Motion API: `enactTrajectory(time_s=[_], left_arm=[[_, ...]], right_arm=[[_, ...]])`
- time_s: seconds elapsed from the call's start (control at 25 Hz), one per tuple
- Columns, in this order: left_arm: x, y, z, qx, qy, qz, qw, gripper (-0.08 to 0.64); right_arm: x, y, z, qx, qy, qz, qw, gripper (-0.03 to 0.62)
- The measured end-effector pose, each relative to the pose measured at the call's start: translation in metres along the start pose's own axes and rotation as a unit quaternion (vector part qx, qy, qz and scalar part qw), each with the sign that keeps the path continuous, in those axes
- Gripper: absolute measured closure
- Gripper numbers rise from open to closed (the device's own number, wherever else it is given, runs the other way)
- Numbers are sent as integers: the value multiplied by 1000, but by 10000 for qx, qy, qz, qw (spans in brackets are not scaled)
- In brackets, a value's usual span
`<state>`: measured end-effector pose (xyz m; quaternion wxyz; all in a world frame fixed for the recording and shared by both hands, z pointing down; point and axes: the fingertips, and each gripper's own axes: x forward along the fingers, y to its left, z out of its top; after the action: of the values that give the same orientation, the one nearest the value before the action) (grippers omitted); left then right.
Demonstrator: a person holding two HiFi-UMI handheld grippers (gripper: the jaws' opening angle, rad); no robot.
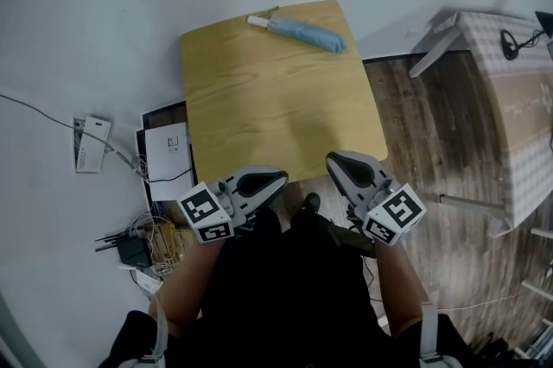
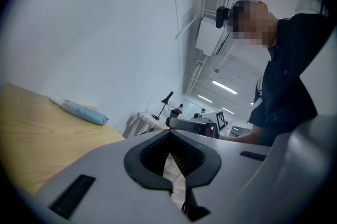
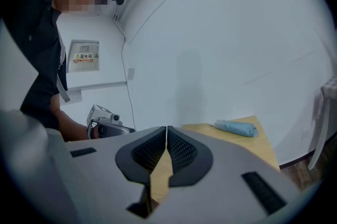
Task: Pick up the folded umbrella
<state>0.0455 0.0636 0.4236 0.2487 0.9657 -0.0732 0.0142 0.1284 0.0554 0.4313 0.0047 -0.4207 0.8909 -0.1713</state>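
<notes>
The folded blue umbrella [image 1: 302,33] with a white handle lies at the far edge of the small wooden table [image 1: 276,116]. My two grippers hover at the near edge of that table, well short of the umbrella. The left gripper [image 1: 259,183] is shut with nothing between its fingertips, and so is the right gripper [image 1: 350,170]. In the left gripper view the umbrella [image 2: 84,111] lies far off to the left beyond the shut left gripper [image 2: 169,131]. In the right gripper view the umbrella [image 3: 236,128] rests to the right, past the shut right gripper [image 3: 166,127].
A white box [image 1: 167,152], a white device [image 1: 92,144] and a tangle of cables [image 1: 143,245] lie on the floor left of the table. A second table with a checked cloth [image 1: 518,98] stands at the right on wooden floor. A white wall rises behind the table.
</notes>
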Motion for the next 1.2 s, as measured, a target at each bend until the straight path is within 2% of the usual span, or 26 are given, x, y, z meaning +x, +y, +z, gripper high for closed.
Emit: enactTrajectory(time_s=[0.2,0.44,0.68,0.88,1.08,1.2], left_arm=[[-10,15,11,76,9,479,9988,551],[-16,52,20,-28,-125,686,9976,551],[-15,97,46,-14,-451,632,9970,551],[-26,137,70,-237,-818,603,9945,551],[-24,166,68,-418,-815,396,9950,551],[-19,177,61,-505,-816,349,9948,551]], right_arm=[[6,-12,-2,181,-68,164,9997,571],[39,-19,0,134,116,347,9992,571],[78,-40,4,-33,597,347,9976,571],[116,-61,19,-91,930,188,9954,571],[144,-88,28,-352,1203,-105,9921,571],[156,-101,29,-493,1362,-81,9894,571]])
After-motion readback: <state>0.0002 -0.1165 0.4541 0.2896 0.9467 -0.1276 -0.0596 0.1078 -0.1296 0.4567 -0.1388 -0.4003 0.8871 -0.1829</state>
